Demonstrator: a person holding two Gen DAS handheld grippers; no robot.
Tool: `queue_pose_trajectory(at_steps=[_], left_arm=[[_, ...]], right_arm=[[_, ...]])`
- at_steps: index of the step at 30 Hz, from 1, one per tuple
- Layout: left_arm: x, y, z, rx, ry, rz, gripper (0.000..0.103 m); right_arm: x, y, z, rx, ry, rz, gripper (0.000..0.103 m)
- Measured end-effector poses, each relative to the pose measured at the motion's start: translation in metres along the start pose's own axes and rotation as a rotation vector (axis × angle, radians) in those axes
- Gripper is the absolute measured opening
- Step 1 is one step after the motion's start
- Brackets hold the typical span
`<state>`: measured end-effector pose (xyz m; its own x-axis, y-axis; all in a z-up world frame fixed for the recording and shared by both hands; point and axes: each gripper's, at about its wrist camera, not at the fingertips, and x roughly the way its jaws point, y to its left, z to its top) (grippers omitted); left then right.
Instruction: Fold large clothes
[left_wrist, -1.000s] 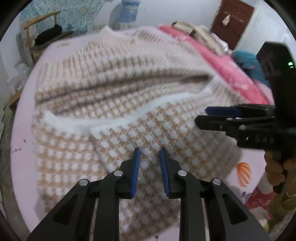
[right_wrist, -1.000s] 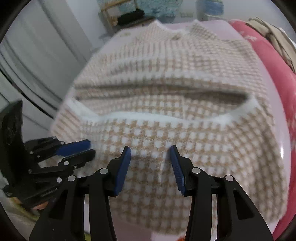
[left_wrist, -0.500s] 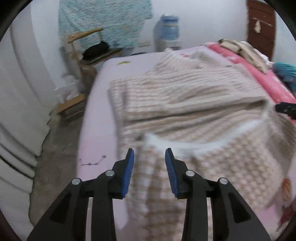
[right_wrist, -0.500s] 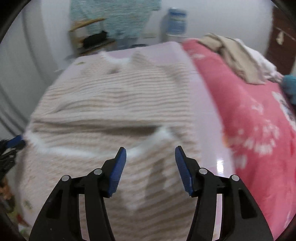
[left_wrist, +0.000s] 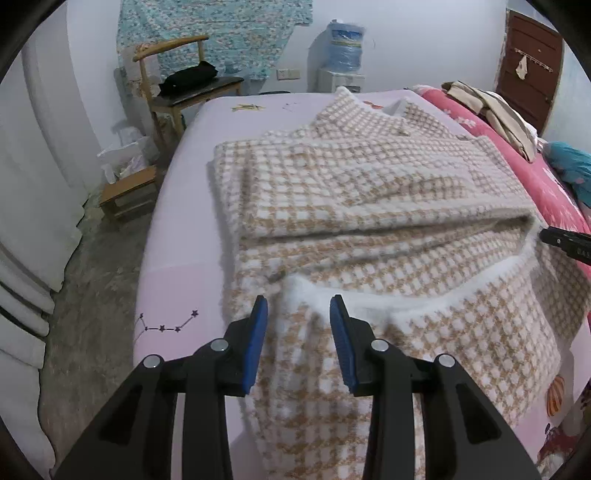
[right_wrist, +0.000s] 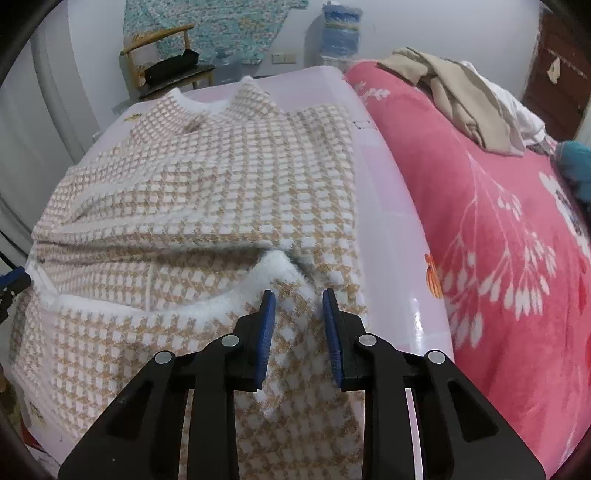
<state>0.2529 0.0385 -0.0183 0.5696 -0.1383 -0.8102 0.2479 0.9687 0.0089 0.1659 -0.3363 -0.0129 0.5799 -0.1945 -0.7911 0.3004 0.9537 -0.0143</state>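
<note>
Sweater (left_wrist: 369, 206) lies straight ahead, white hem (left_wrist: 406, 299) running crosswise between my left gripper (left_wrist: 297, 325) and right gripper (right_wrist: 295, 314); both jaws parted, empty.

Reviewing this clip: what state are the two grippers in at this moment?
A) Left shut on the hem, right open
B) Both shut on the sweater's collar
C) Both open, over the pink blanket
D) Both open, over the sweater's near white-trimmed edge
D: the left gripper and right gripper each show a clear gap between their blue pads, above the checked sweater.
</note>
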Motion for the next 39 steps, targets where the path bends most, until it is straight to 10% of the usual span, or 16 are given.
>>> queue_pose_trajectory(at_steps=[5, 10, 27, 39], left_arm=[[0.014, 0.000, -0.003, -0.006, 0.039, 0.016, 0.034], [0.014, -0.004, -0.004, 0.012, 0.027, 0.000, 0.012], [-0.022, -0.004, 0.042, 0.038, -0.183, 0.039, 0.011], [0.028, 0.004, 0.025, 0.007, -0.092, 0.041, 0.011]], right_arm=[[0.006, -0.001, 0.000, 0.003, 0.015, 0.009, 0.025], [0.005, 0.001, -0.001, -0.021, 0.009, -0.008, 0.006], [-0.029, -0.007, 0.034, 0.009, -0.144, -0.062, 0.002], [0.017, -0.009, 0.029, 0.037, -0.084, -0.062, 0.002]])
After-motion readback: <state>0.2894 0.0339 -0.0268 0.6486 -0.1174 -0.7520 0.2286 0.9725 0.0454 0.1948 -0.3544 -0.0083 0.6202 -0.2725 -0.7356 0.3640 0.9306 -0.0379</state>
